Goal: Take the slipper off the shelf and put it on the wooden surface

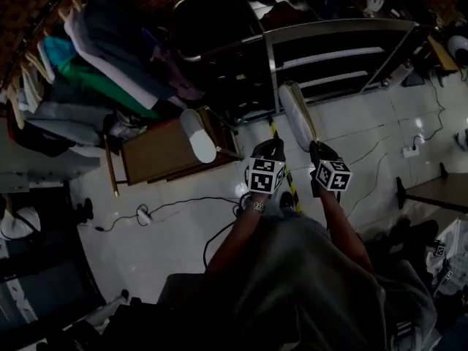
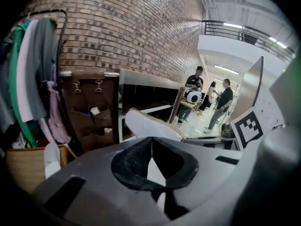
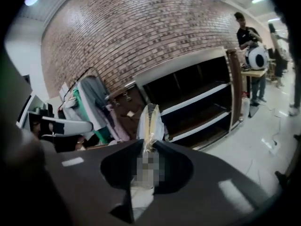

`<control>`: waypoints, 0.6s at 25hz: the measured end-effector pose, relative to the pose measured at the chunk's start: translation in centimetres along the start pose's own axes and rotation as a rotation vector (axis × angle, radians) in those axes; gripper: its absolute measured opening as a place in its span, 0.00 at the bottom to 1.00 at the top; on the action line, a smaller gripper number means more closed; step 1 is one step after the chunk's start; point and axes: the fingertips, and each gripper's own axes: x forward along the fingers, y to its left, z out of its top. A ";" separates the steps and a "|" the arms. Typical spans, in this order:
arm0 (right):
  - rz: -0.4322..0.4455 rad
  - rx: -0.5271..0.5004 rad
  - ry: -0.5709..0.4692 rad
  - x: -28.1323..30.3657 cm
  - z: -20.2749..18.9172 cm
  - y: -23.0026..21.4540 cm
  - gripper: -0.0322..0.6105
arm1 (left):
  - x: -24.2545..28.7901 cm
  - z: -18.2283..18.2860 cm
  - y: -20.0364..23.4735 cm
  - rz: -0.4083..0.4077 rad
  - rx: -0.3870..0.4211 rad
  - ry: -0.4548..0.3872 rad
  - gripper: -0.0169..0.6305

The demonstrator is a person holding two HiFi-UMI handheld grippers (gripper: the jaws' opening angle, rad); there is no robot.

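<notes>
1. The right gripper was clamped on the slipper. It held it edge-on by one end, and the rest stuck out past the jaw tips.
2. In the head view the slipper hung in the air over the white floor, in front of the shelf and touching none of its boards. Taking it off the shelf looked done.
3. The left gripper had its jaws together at the tips with nothing between them. It hung just beside the right gripper, and the left gripper view showed the held slipper just past its tips.
4. The wooden surface sat to the person's left, below the clothes rack and well apart from the held slipper.
5. A second slipper lay on the near-right part of that surface. The pictures don't show whether it is the held one's pair.
6. Left to do, as I judge it: carry the slipper left to the wooden surface, lay it on bare wood beside the second slipper, then open the jaws. I'd put the task roughly half done.
7. The grip was on one end only, so the slipper might swing or flop on the way over.
</notes>
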 end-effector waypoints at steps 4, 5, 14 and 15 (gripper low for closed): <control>0.256 -0.116 0.096 3.8 -2.7 11.6 0.13 | -7.4 -1.6 6.3 0.195 -0.090 -0.071 0.03; 0.321 -0.132 0.115 4.7 -3.3 14.8 0.13 | -9.4 -2.3 8.2 0.248 -0.116 -0.087 0.03; 0.456 -0.108 0.308 17.3 -14.4 38.2 0.13 | -26.9 -11.2 21.9 0.514 -0.329 -0.151 0.03; 0.437 -0.112 0.324 19.2 -15.7 40.5 0.13 | -28.4 -12.2 23.5 0.523 -0.344 -0.156 0.03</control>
